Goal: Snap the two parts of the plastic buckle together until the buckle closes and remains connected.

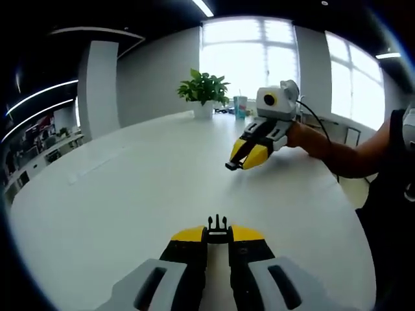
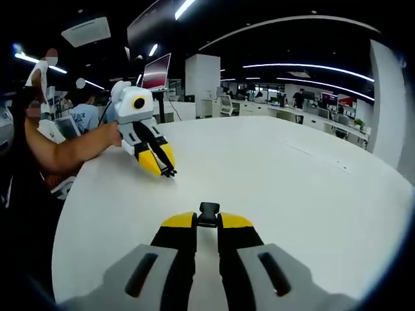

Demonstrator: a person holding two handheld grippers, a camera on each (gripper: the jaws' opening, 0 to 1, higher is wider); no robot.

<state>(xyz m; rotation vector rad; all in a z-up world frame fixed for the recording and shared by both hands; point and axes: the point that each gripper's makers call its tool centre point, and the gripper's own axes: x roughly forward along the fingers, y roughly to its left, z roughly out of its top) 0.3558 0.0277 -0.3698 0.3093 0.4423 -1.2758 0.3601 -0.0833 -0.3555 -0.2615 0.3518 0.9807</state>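
a: left tool [image 1: 217,234] clamped on the pronged half [image 1: 217,227] of the buckle, prongs poking out past the yellow tips. right tool [image 2: 207,220] clamped on the socket half [image 2: 208,212]. both held low over the white table [image 1: 130,188], well apart, tips roughly facing.

b: risks from here?

a: 2, judging by the pictures. misalignment first: only a small part of each half pinched, so a slight roll of either hand could send the prongs against the socket's edge instead of into the mouth. then slip: a hard push could twist a half inside the jaws or pop it loose onto the table.

b: anything in the way?

a: nothing between the 2 tools, just bare table. potted plant [image 1: 203,91] and a cup [image 1: 241,106] at the far edge, near the windows, well clear. people seated at desks behind, beyond the table. cable trailing from the right tool, off to the side.
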